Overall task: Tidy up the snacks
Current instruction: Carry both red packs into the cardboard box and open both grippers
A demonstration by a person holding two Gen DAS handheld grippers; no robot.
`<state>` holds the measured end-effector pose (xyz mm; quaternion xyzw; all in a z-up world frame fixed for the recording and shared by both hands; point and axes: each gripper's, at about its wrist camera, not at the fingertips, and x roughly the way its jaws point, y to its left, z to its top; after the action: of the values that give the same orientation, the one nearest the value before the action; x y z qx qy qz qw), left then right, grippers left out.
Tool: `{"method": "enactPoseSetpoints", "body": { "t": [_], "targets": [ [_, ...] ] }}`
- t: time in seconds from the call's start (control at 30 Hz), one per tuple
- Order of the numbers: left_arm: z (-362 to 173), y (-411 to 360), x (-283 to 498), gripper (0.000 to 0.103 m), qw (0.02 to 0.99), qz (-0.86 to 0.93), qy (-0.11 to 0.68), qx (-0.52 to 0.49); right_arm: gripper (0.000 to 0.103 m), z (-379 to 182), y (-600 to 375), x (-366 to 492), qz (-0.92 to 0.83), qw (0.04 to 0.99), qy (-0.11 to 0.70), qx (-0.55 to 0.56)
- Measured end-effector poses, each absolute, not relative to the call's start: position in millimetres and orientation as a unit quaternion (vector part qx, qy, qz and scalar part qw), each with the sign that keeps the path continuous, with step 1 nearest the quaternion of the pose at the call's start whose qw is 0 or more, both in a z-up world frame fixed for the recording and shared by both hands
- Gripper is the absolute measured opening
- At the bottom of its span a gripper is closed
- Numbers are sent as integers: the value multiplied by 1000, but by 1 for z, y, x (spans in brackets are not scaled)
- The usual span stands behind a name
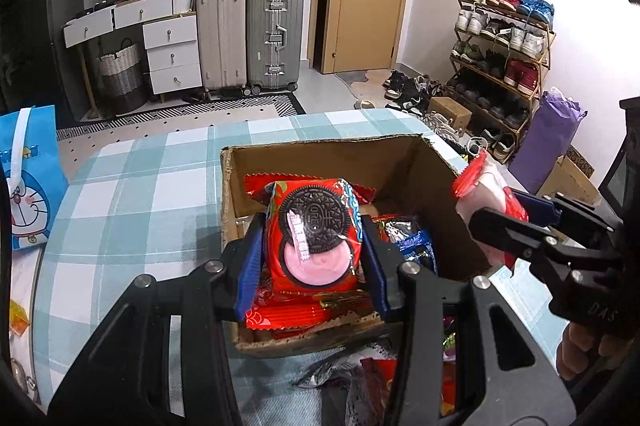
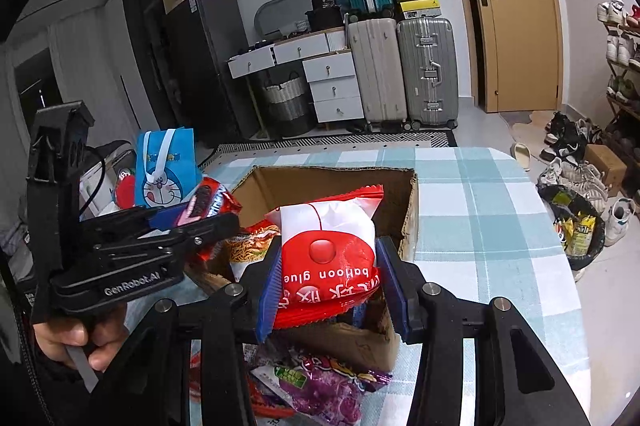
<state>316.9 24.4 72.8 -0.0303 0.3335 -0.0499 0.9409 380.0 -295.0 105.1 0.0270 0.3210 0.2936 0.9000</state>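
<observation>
Left hand-held gripper [image 1: 312, 250] clamped on a cookie pack [image 1: 314, 230], right hand-held gripper [image 2: 326, 274] clamped on a red-and-white snack bag [image 2: 328, 246], both above the cardboard box [image 1: 424, 165] on the tabletop [image 1: 132, 185]. Risk: colliding over the narrow opening, or spilling a slick pack outside.

Glossy plastic Oreo packet [image 1: 314, 232], matt cardboard box [image 1: 400, 161]

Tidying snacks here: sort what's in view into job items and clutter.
Job: Oreo packet in left gripper; balloon glue packet in right gripper; cardboard box; purple snack bag.

Clutter: suitcases; shoe rack; Doraemon bag.
</observation>
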Motion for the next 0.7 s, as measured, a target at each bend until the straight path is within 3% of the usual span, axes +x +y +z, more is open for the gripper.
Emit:
{"method": "enactPoseSetpoints", "body": {
  "t": [0.7],
  "targets": [
    [46,13,354,42,934,-56,353,-7,46,85,-270,408,300,893,335,15]
  ]
}}
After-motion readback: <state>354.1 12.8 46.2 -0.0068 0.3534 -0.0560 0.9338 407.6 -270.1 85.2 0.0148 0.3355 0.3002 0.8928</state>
